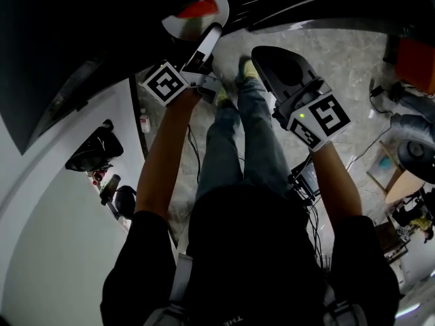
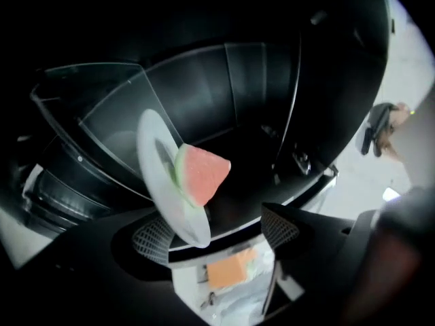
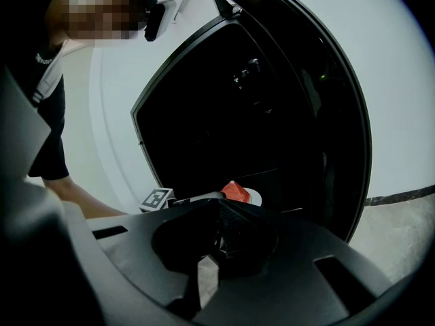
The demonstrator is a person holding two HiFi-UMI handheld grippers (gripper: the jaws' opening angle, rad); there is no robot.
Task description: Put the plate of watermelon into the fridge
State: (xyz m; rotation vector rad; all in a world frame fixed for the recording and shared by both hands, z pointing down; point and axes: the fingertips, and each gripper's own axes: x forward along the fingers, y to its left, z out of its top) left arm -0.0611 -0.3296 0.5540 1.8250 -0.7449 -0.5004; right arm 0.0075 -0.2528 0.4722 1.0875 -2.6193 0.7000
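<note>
A white plate bearing a red watermelon wedge rests on a shelf inside the dark fridge. My left gripper reaches to the shelf edge. Its jaws stand open, and the plate's near rim lies beside the left pad with no pad pressing on it. In the head view the plate shows at the top, just past the left gripper. My right gripper hangs back to the right of the fridge opening, shut and empty. From the right gripper the wedge shows on the shelf.
The fridge door stands open at the right. Below the shelf an orange packet lies in a pale compartment. A dark bag sits on a white surface at the left. Cables and gear lie on the grey floor to the right.
</note>
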